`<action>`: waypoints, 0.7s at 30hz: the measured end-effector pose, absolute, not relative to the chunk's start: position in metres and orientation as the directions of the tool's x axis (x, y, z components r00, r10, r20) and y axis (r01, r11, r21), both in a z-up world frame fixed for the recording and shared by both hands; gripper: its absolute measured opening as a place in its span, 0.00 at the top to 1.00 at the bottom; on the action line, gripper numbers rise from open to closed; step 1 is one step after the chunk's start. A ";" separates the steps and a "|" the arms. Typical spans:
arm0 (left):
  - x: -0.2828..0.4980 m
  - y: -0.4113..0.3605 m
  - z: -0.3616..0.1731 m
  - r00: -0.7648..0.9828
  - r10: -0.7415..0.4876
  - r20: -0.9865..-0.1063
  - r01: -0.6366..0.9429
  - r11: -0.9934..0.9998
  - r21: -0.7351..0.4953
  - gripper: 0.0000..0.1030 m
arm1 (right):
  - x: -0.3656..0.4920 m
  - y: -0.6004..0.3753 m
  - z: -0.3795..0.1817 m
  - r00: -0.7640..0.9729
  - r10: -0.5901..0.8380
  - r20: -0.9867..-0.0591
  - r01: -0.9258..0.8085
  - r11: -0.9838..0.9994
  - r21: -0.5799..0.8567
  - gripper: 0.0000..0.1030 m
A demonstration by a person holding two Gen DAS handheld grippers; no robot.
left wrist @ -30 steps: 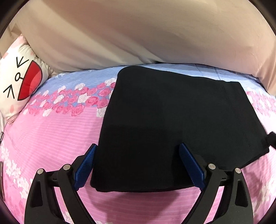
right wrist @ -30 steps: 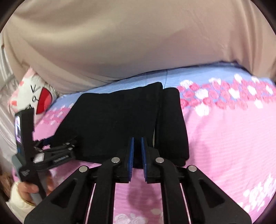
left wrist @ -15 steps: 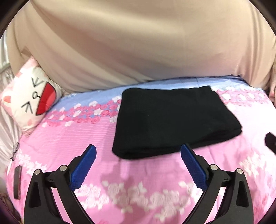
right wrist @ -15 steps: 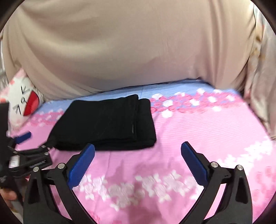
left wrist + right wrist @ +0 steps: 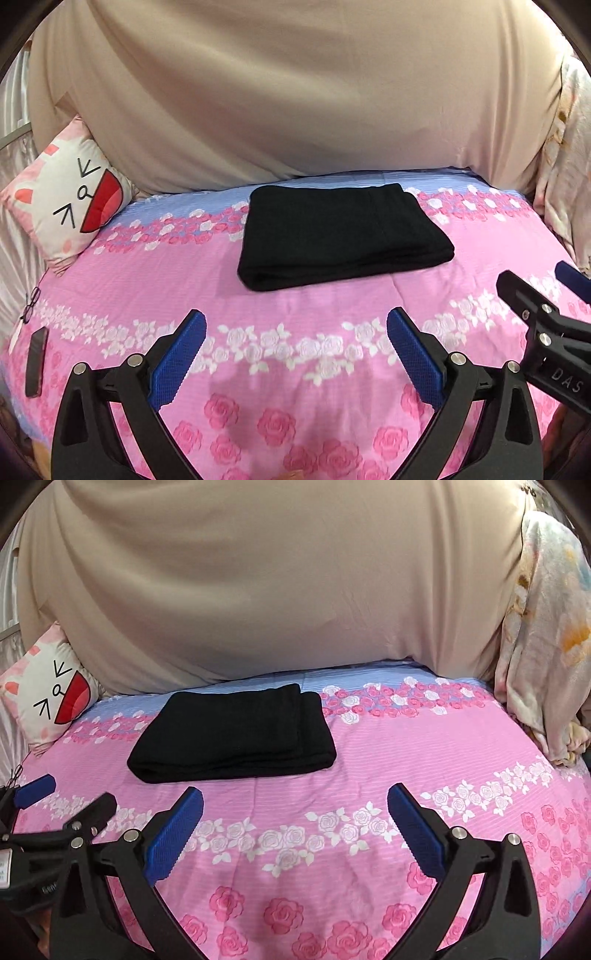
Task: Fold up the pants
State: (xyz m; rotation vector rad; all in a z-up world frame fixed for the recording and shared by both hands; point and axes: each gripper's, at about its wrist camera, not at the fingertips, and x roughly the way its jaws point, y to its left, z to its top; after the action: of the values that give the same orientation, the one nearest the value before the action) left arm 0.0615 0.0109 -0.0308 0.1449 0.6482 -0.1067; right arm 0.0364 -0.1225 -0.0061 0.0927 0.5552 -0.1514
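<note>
The black pants [image 5: 340,236] lie folded into a flat rectangle on the pink flowered bedspread [image 5: 295,387], toward the far side of the bed. In the right wrist view the same folded pants [image 5: 236,734] sit left of centre. My left gripper [image 5: 295,325] hangs open over the near part of the bed, well short of the pants, with nothing between its blue pads. My right gripper [image 5: 295,801] is open too, empty, and equally far back. Each gripper shows at the edge of the other's view.
A cartoon-face cushion [image 5: 70,206] leans at the far left. Glasses [image 5: 29,304] and a dark phone [image 5: 37,362] lie at the bed's left edge. A beige cloth [image 5: 295,92] covers the backdrop. A pale patterned blanket [image 5: 543,627] hangs at the right.
Both grippers pulled back and up from the pants, which now look smaller and farther. The right gripper went from shut at the pants' edge to wide open.
</note>
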 end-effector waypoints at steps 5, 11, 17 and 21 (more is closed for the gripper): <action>0.051 0.016 -0.029 0.795 -0.047 -0.604 0.140 0.984 0.108 0.06 | 0.026 -0.115 0.001 0.847 -0.138 -0.513 0.179 0.983 0.030 0.05; 0.047 0.024 -0.027 0.802 0.004 -0.597 0.099 0.985 0.139 0.06 | 0.021 -0.109 0.006 0.852 -0.141 -0.505 0.178 0.984 0.027 0.05; 0.048 0.035 -0.029 0.785 -0.027 -0.619 0.126 0.985 0.117 0.06 | 0.019 -0.102 0.009 0.854 -0.141 -0.501 0.178 0.984 0.027 0.05; 0.052 0.039 -0.032 0.773 -0.034 -0.634 0.135 0.985 0.111 0.06 | 0.018 -0.102 0.009 0.854 -0.140 -0.501 0.184 0.982 0.040 0.05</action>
State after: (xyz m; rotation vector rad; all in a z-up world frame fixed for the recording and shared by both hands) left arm 0.0515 0.0389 -0.0324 0.1536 0.6821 -0.0920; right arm 0.0185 -0.1018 0.0088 0.0873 0.5203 -0.1702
